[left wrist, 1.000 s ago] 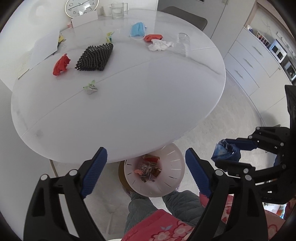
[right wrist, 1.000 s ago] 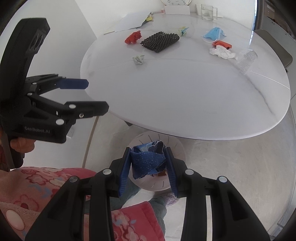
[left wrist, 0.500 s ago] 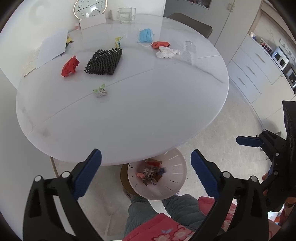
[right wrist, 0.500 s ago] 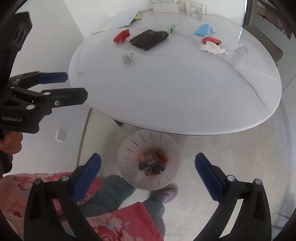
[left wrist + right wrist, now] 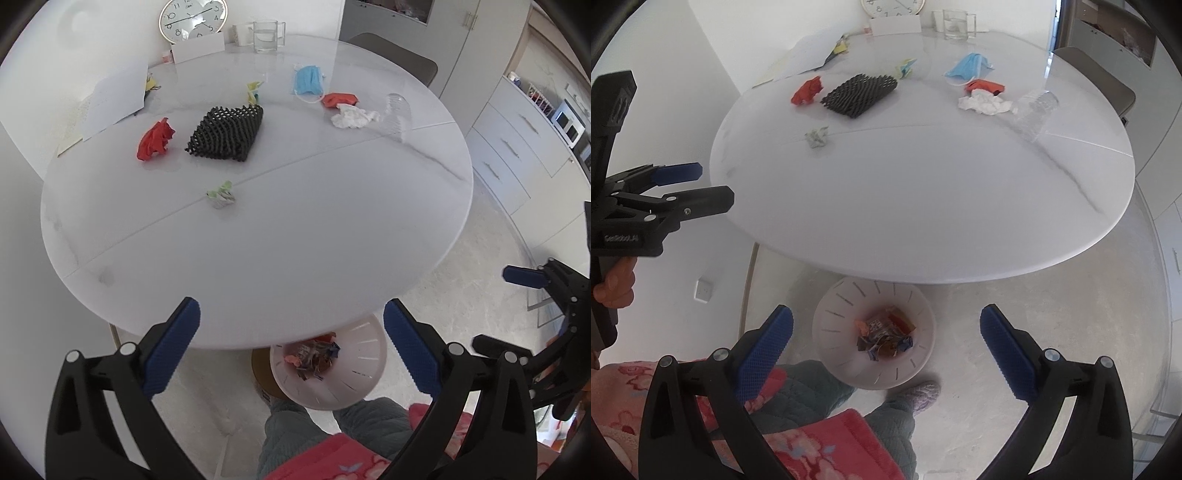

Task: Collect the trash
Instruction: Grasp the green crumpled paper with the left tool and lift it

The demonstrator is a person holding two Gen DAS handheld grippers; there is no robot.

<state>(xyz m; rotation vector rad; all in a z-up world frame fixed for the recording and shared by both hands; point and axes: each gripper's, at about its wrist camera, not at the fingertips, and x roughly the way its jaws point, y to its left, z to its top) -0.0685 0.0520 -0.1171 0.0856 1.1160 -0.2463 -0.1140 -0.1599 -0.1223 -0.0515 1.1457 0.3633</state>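
A white slotted bin [image 5: 834,317] on the floor under the round white table [image 5: 295,258] holds several crumpled wrappers [image 5: 886,332]. My right gripper [image 5: 886,314] hangs open above it, with nothing between its fingers. My left gripper [image 5: 291,310] hovers over the table's near edge. Its jaws are opening and nothing is between them. Left on the table are a red paper wad [image 5: 155,140], a black foam net [image 5: 227,134], a small green-white wrapper [image 5: 221,195], a blue face mask [image 5: 308,81], a red wrapper [image 5: 340,99], a white tissue [image 5: 352,118] and a clear plastic cup [image 5: 397,114].
A clock [image 5: 192,18], a glass mug [image 5: 266,35] and white paper sheets [image 5: 114,99] stand at the table's far side. A chair [image 5: 399,62] is behind it, and cabinets [image 5: 517,147] line the right. The person's legs [image 5: 886,417] are beside the bin.
The right gripper opened and let go of a blue crumpled piece, which is no longer between its fingers. The left gripper's jaws widened and it shifted a little toward the table.
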